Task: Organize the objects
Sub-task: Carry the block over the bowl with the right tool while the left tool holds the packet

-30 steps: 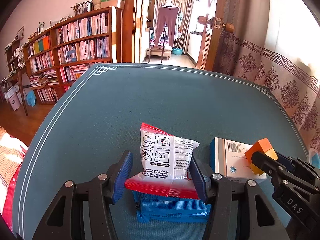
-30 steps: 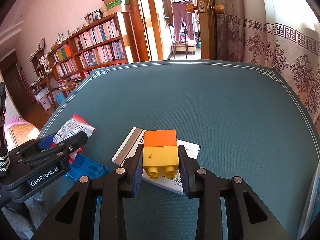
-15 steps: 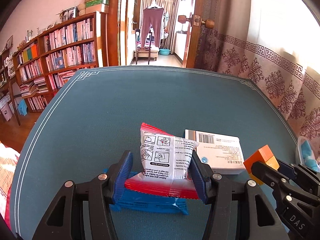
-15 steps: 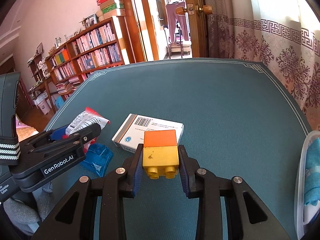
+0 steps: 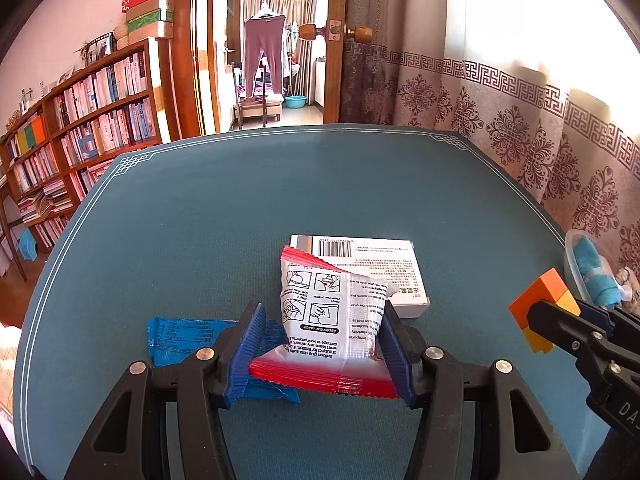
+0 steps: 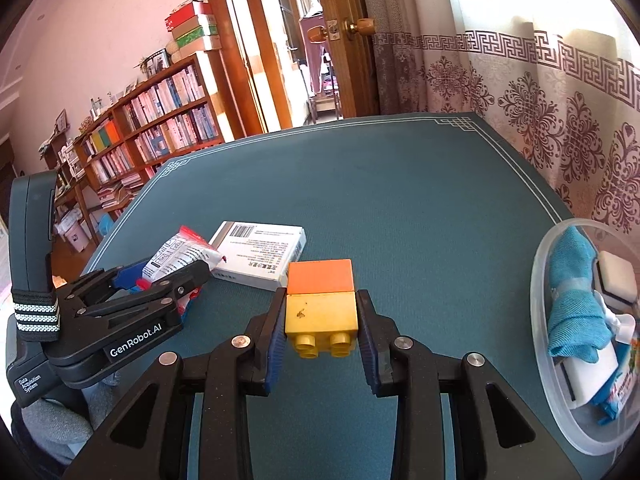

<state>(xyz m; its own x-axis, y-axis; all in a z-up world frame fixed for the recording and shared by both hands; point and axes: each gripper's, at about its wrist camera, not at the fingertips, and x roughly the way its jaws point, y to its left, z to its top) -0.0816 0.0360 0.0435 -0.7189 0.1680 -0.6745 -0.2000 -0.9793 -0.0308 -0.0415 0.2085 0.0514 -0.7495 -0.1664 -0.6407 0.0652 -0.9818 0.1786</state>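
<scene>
My left gripper (image 5: 322, 344) is shut on a white and red packet (image 5: 332, 320) and holds it above the teal table (image 5: 240, 220). A blue packet (image 5: 180, 332) lies flat under it to the left. A white box with a barcode (image 5: 376, 264) lies just beyond. My right gripper (image 6: 321, 334) is shut on a yellow and orange toy block (image 6: 321, 300), held above the table. The block also shows at the right of the left wrist view (image 5: 540, 308). The left gripper and its packet (image 6: 176, 252) show at the left of the right wrist view, next to the box (image 6: 260, 252).
A clear plastic bowl (image 6: 538, 280) stands at the table's right edge, holding a blue cloth (image 6: 572, 300) and white items. A patterned curtain (image 6: 540, 112) hangs close along the right side. A bookshelf (image 5: 80, 140) and an open doorway lie beyond the table.
Both grippers have swung right with their loads. The white box and blue packet have shifted left in view, and the plastic bowl has come into sight on the right.
</scene>
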